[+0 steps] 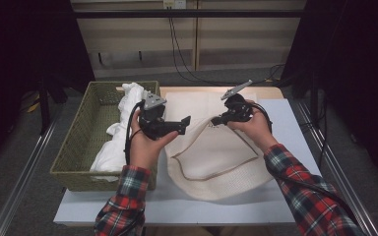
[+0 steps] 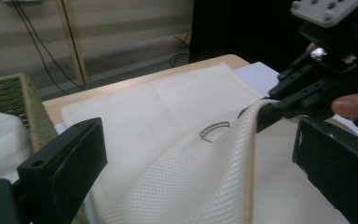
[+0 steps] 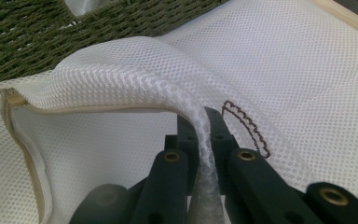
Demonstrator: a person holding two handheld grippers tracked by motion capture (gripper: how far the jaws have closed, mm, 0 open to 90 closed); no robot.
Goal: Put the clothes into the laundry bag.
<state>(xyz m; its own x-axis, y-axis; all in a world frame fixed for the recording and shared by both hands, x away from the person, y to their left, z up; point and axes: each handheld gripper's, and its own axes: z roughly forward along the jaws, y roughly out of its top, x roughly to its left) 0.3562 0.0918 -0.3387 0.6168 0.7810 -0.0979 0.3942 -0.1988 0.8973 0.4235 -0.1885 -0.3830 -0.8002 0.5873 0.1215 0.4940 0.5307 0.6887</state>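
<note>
A white mesh bag (image 1: 211, 157) with a beige zipper edge lies flat on the table. My right gripper (image 1: 215, 120) is shut on a pinch of the bag's top layer and holds that fold raised off the rest. In the right gripper view the mesh (image 3: 135, 79) runs up between the closed jaws of the right gripper (image 3: 200, 123), beside a small brown stitched mark (image 3: 247, 126). My left gripper (image 1: 183, 125) hangs above the bag's left part with its jaws wide open and nothing between them. The left gripper view looks past the left gripper (image 2: 198, 140) onto the bag (image 2: 168, 154) and the right gripper (image 2: 265, 114).
A green woven basket (image 1: 78, 142) stands at the table's left, with white cloth (image 1: 118, 132) piled inside. The white table top (image 1: 290, 118) is bare to the right of the bag. Metal rails run along both sides of the table.
</note>
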